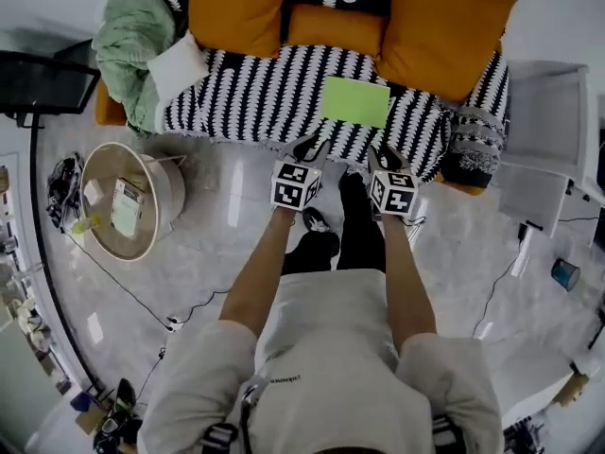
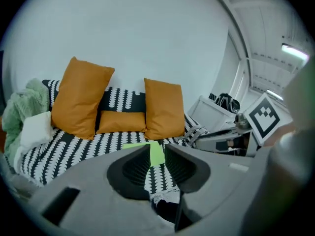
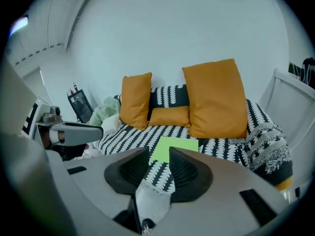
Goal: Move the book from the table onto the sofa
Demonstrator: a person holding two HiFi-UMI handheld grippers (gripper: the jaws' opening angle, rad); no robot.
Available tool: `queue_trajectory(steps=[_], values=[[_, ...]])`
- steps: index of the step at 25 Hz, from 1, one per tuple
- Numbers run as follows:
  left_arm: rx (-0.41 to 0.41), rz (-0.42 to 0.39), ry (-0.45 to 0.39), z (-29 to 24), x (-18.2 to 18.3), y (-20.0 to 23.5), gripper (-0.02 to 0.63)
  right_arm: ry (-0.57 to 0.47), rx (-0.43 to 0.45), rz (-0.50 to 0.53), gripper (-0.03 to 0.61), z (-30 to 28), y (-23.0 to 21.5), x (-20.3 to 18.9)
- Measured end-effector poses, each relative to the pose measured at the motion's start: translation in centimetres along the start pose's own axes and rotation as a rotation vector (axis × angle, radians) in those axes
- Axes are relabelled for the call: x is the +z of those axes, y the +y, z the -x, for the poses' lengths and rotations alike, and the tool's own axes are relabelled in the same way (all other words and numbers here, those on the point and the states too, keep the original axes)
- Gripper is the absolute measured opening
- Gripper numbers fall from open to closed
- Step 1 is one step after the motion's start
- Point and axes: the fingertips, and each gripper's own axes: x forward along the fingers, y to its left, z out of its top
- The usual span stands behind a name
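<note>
Fingers on both grippers stand partly apart with nothing gripped: left gripper [image 2: 156, 155] and right gripper [image 3: 158, 157] each show a clear gap, the striped cover visible through it. Both hover side by side just off the front edge of the sofa [image 1: 248, 97], pointing down at it. The green book [image 1: 355, 101] lies flat on the sofa seat, just beyond the tips and apart from them. Behind it, three orange cushions [image 1: 442, 28] lean on the backrest. A green blanket [image 1: 130, 43] and white pillow [image 1: 178, 66] sit at the sofa's left end. A round table [image 1: 102, 164] stands well left, a white crate [image 1: 553, 112] right.
</note>
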Motion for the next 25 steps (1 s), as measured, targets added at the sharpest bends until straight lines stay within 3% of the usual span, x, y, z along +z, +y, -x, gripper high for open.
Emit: queue_trajectory(steps=[5,10,16,18,22,25], values=[[0.027,0.044,-0.030,4.1,0.8,-2.7,0.091,-0.034,-0.006,-0.031,0.116,4.8,2.3,-0.1],[0.039,0.012,-0.044,6.5,1.3,-5.2,0.067,-0.079,-0.007,0.012,0.093,8.1,3.8,0.0],[0.083,0.067,-0.052,10.0,0.7,-7.6,0.021,-0.087,0.023,0.053,0.046,10.9,5.1,-0.3],[0.065,0.046,-0.050,10.5,0.6,-9.1,0.011,-0.094,0.027,0.058,0.026,11.6,4.9,-0.3],[0.031,-0.076,-0.058,10.6,1.1,-11.1,0.009,-0.045,0.017,-0.032,0.008,12.2,3.7,-2.0],[0.022,-0.097,-0.080,10.6,2.1,-11.6,0.009,-0.044,-0.001,0.001,0.006,12.5,3.5,-2.0]])
